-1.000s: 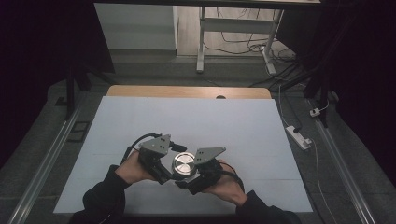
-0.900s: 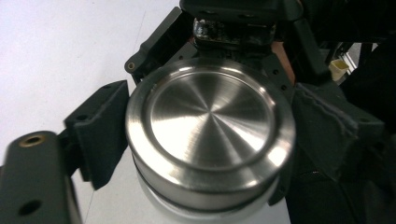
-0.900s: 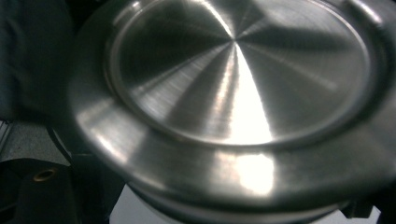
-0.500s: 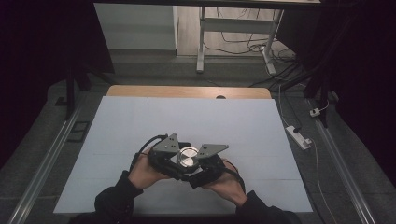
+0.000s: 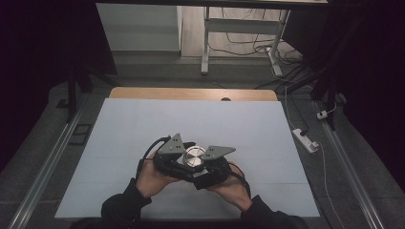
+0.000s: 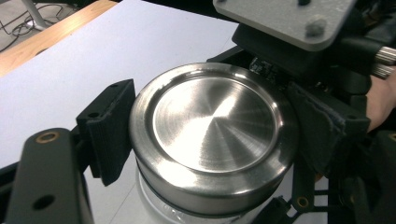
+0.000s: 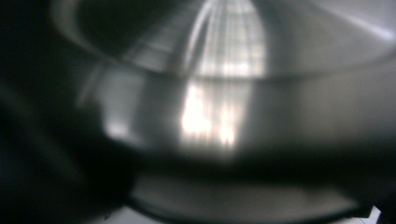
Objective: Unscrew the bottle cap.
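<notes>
Steel lid [image 6: 212, 133] on a clear jar [image 5: 193, 162], upright at near-centre of the pale table [image 5: 143, 129], both grippers meeting on it.

Left gripper [image 5: 177, 157] comes in from the left, pads [image 6: 109, 128] clamped on the lid rim. Right gripper [image 5: 210, 164] comes in from the right, lower; jaws read closed, apparently on the jar body, though its own view is too blurred to confirm. Jar axis is vertical, lid face up; both hands equally near.
</notes>
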The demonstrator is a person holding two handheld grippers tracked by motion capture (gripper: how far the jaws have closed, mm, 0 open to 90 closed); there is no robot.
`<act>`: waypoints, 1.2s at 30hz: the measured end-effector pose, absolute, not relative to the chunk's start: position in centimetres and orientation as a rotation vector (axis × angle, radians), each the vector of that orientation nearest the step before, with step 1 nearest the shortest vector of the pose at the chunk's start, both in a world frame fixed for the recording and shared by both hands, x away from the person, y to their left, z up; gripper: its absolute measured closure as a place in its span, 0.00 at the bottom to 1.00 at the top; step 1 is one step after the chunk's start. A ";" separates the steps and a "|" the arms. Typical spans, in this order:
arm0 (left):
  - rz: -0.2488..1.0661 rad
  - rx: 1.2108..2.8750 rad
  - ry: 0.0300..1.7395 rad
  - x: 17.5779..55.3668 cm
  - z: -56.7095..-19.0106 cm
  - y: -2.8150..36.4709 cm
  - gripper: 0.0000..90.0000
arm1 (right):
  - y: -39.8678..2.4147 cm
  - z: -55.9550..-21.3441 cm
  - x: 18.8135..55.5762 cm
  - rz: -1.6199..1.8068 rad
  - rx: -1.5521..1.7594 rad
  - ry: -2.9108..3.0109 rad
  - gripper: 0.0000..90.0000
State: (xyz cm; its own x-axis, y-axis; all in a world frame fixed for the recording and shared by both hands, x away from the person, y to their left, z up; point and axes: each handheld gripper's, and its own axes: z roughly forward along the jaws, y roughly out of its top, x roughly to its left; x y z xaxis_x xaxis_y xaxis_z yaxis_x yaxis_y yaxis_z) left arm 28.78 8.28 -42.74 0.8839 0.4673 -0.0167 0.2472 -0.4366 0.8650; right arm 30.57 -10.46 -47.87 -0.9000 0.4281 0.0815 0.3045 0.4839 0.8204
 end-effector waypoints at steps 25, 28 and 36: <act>0.314 2.042 0.529 28.7 -41.6 10.6 0.23 | -11.5 -47.6 31.2 1.393 0.638 2.548 0.16; 0.318 2.041 0.532 28.7 -41.5 10.9 0.23 | -11.6 -47.6 31.3 1.392 0.641 2.545 0.16; 0.303 2.039 0.534 28.3 -41.8 11.2 0.23 | -11.9 -47.5 31.7 1.384 0.651 2.529 0.16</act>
